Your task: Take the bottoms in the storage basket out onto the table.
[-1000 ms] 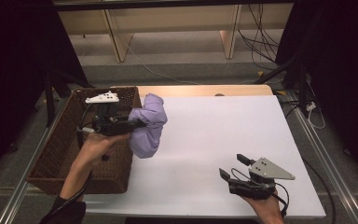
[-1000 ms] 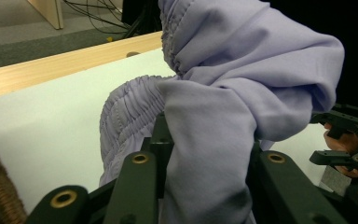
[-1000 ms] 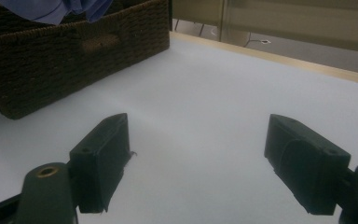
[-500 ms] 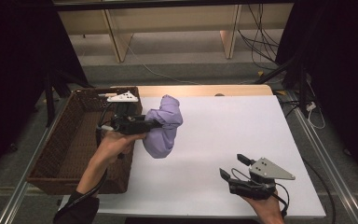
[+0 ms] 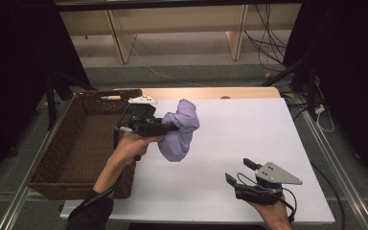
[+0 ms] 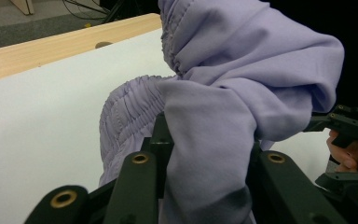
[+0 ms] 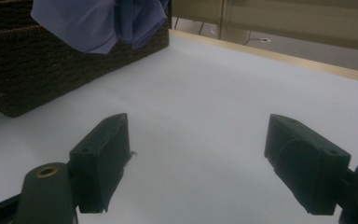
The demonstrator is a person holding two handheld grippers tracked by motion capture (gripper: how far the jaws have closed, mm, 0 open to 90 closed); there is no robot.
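Shifted rightward: one lilac garment [image 5: 179, 132], one basket [image 5: 84, 143].

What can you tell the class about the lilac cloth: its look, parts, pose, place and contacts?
The lilac cloth is soft, matte fabric with a gathered, ribbed band like elastic. It hangs bunched and folded, clamped in the shut left hand-held gripper, above the white table just right of the wicker basket. Its lower end droops near the tabletop; whether it touches is unclear.
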